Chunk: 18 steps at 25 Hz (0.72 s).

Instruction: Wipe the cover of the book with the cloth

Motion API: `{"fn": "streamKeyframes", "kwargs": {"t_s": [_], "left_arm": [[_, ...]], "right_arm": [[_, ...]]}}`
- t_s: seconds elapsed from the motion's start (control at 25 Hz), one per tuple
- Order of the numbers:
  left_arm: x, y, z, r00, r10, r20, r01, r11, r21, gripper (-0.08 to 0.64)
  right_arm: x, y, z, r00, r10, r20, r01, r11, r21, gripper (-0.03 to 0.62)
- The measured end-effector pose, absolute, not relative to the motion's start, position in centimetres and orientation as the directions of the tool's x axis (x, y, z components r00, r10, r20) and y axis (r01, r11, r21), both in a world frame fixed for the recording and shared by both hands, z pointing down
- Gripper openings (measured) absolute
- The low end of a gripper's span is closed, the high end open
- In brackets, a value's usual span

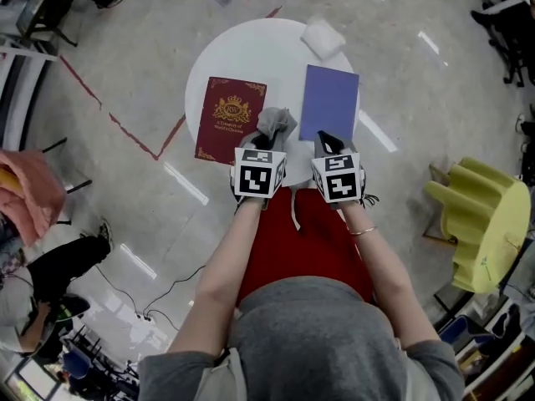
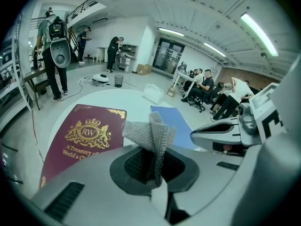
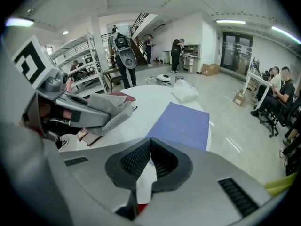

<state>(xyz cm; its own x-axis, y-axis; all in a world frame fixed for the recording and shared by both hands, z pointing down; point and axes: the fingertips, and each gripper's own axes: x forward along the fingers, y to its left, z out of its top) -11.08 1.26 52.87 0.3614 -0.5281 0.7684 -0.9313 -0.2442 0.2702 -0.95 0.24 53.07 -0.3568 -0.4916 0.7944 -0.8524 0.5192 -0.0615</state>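
A dark red book (image 1: 228, 118) with a gold crest lies on the left half of the round white table (image 1: 251, 48); it also fills the left of the left gripper view (image 2: 80, 140). My left gripper (image 1: 266, 136) is shut on a grey cloth (image 1: 274, 123) that sticks up crumpled from its jaws (image 2: 149, 135), just off the red book's near right corner. A blue-purple book (image 1: 329, 103) lies to the right (image 3: 183, 124). My right gripper (image 1: 328, 143) hovers over its near edge, jaws closed with nothing between them (image 3: 149, 160).
A white crumpled cloth or bag (image 1: 322, 36) rests at the table's far right edge. A yellow chair (image 1: 485, 224) stands right of the table. Red tape lines (image 1: 125, 128) mark the floor to the left. People sit and stand in the room behind.
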Motion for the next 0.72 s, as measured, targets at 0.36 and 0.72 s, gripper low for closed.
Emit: {"fn": "streamKeyframes", "kwargs": {"t_s": [0.36,0.72], "left_arm": [[-12.8,1.7,49.8,0.306,-0.594,0.744,-0.952,-0.215,0.219,0.029],[-14.8,1.0,45.6,0.237,-0.684,0.69,-0.971,-0.187,0.148,0.029]], "right_arm": [[-1.8,-0.2,49.9,-0.408,-0.52,0.751,-0.824,0.564,-0.057,0.028],[-2.2,-1.8,45.5,-0.463,-0.574,0.675,-0.81,0.583,-0.06,0.028]]}}
